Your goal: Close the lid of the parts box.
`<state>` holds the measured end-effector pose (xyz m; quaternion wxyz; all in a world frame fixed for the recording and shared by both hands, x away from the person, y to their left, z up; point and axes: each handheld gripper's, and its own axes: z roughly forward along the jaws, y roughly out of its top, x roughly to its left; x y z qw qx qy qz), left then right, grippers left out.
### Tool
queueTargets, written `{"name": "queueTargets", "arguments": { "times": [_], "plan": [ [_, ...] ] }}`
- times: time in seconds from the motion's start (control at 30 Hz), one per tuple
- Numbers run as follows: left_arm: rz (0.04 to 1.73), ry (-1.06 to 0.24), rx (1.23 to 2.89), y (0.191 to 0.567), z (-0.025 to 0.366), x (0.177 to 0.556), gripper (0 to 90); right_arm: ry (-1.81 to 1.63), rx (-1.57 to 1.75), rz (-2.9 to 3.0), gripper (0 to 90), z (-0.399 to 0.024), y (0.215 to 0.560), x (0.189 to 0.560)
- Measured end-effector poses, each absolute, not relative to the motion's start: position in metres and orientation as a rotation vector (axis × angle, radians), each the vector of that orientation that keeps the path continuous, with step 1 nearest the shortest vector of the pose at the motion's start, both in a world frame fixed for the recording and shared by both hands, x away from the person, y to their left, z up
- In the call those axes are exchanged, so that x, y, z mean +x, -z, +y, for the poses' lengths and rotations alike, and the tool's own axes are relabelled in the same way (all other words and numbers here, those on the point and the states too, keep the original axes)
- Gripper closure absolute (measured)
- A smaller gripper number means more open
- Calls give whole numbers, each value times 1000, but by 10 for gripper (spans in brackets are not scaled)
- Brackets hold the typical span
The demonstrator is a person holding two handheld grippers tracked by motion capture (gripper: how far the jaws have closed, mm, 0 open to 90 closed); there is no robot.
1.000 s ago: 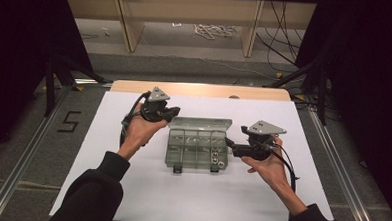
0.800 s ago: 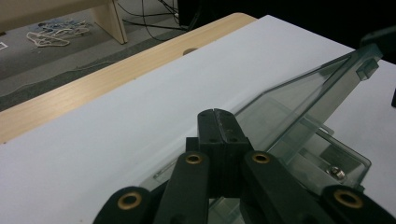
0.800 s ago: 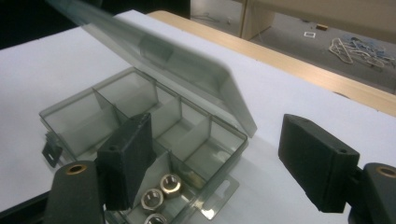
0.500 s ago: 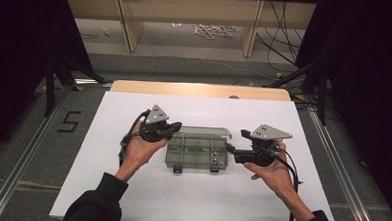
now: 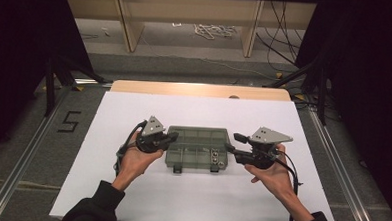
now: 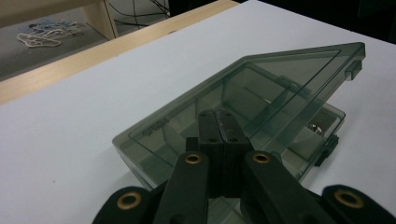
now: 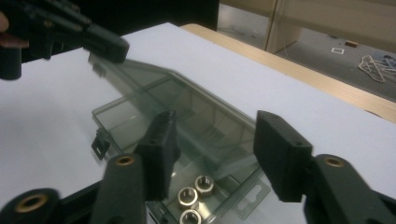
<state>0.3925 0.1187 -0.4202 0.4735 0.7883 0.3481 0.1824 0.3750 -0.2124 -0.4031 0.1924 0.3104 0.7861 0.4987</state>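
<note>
The smoky compartment box (image 5: 197, 148) sits mid-bench (image 5: 290, 194), its lid (image 6: 261, 88) part-way down, not yet latched. The left gripper (image 5: 169, 138), jaws pressed together, bears on the lid. The right gripper (image 5: 232, 143), jaws just been closing yet spread around nothing, waits by the nuts (image 7: 191, 200)
</note>
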Motion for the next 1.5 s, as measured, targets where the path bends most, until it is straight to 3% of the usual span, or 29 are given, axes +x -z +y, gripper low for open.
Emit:
{"name": "queueTargets", "arguments": {
  "times": [0.27, 0.47, 1.5],
  "plan": [
    [861, -411, 1932, 431, 121, 385, 896, -1358, 850, 2278, 774, -211, 414, 378],
    [864, -403, 1926, 434, 125, 382, 897, -1320, 842, 2325, 849, -212, 424, 382],
    [870, -361, 2012, 460, 132, 371, 896, -1155, 831, 2490, 856, -207, 450, 385]
  ]
}}
